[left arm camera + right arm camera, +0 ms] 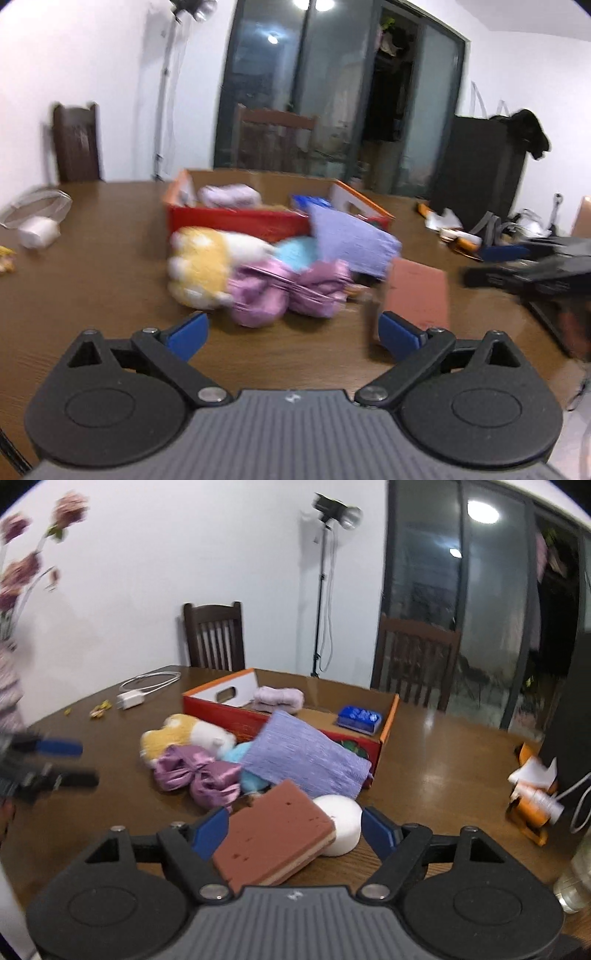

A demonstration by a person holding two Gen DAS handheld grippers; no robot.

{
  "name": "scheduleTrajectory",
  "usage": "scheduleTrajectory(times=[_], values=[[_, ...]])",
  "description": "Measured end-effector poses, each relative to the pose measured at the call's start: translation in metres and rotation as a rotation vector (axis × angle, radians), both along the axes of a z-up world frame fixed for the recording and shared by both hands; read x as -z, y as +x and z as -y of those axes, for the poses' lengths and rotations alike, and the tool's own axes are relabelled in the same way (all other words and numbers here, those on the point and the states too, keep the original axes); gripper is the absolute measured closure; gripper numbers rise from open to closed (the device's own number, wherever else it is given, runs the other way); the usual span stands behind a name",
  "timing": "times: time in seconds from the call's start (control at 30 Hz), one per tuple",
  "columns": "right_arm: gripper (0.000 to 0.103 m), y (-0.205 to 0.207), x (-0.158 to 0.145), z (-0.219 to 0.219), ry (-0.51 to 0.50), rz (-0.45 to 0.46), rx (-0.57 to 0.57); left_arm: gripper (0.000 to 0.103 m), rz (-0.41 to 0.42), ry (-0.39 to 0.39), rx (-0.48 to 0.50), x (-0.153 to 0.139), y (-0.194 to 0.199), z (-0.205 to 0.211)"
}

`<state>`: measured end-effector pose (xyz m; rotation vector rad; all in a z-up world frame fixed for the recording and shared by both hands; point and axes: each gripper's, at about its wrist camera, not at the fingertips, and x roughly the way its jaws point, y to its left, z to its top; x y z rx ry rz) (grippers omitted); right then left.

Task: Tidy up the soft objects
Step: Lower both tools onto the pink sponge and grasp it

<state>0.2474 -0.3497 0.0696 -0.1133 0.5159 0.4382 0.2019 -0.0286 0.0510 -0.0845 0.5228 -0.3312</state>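
Observation:
A pile of soft things lies in front of a red cardboard box: a yellow-and-white plush, a pink satin bow, a light blue item and a ribbed purple pouch leaning on the box. In the box are a lavender towel and a blue pack. My left gripper is wide open just short of the bow, holding nothing. My right gripper stands open around a tilted brown sponge resting on a white round object.
A white charger with its cable and small yellow scraps lie at the table's far left. Orange items and papers sit at the right edge, beside a glass jar. Chairs stand behind the wooden table.

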Motion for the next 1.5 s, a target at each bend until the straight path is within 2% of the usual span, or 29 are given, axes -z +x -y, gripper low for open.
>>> scheduleTrajectory(times=[0.17, 0.27, 0.33, 0.4, 0.43, 0.5, 0.57, 0.67, 0.83, 0.97, 1.03, 1.13, 1.17, 1.23, 1.33, 1.43, 1.5], values=[[0.029, 0.033, 0.024, -0.008, -0.028, 0.048, 0.044, 0.003, -0.085, -0.032, 0.082, 0.024, 0.020, 0.038], [0.030, 0.048, 0.034, -0.006, 0.007, 0.014, 0.027, 0.005, -0.139, -0.088, 0.115, 0.036, 0.030, 0.049], [0.030, 0.057, 0.042, -0.008, 0.012, 0.003, 0.015, 0.010, -0.170, -0.109, 0.125, 0.041, 0.036, 0.054], [0.031, 0.067, 0.048, -0.003, 0.062, -0.017, 0.001, 0.025, -0.201, -0.146, 0.143, 0.045, 0.041, 0.057], [0.033, 0.071, 0.050, 0.000, 0.102, -0.044, -0.008, 0.027, -0.207, -0.171, 0.157, 0.047, 0.041, 0.057], [0.051, 0.075, 0.050, 0.005, 0.169, -0.090, -0.039, 0.032, -0.210, -0.201, 0.169, 0.047, 0.043, 0.060], [0.058, 0.072, 0.050, 0.009, 0.210, -0.118, -0.065, 0.036, -0.214, -0.222, 0.172, 0.049, 0.044, 0.060], [0.061, 0.054, 0.052, 0.010, 0.229, -0.126, -0.113, 0.039, -0.216, -0.256, 0.182, 0.049, 0.041, 0.056], [0.069, 0.018, 0.069, 0.005, 0.305, -0.209, -0.184, 0.053, -0.207, -0.281, 0.189, 0.048, 0.026, 0.044], [0.070, -0.003, 0.073, 0.000, 0.371, -0.234, -0.203, 0.054, -0.138, -0.262, 0.109, 0.041, 0.008, 0.023], [0.069, -0.014, 0.071, 0.000, 0.388, -0.218, -0.218, 0.052, -0.132, -0.260, 0.040, 0.039, 0.002, 0.008], [0.066, -0.023, 0.060, 0.008, 0.399, -0.168, -0.208, 0.044, -0.152, -0.300, 0.024, 0.035, -0.009, -0.009], [0.061, -0.022, 0.056, 0.009, 0.403, -0.163, -0.208, 0.039, -0.155, -0.313, 0.032, 0.033, -0.014, -0.012], [0.053, -0.016, 0.058, 0.013, 0.418, -0.181, -0.212, 0.036, -0.158, -0.320, 0.055, 0.030, -0.022, -0.012], [0.053, -0.005, 0.073, 0.008, 0.397, -0.238, -0.199, 0.035, -0.202, -0.300, 0.129, 0.034, -0.030, 0.000], [0.056, -0.005, 0.082, 0.005, 0.419, -0.267, -0.202, 0.038, -0.205, -0.212, 0.229, 0.034, -0.035, 0.006], [0.069, -0.008, 0.081, 0.003, 0.430, -0.268, -0.205, 0.040, -0.213, -0.198, 0.319, 0.031, -0.039, 0.006]])
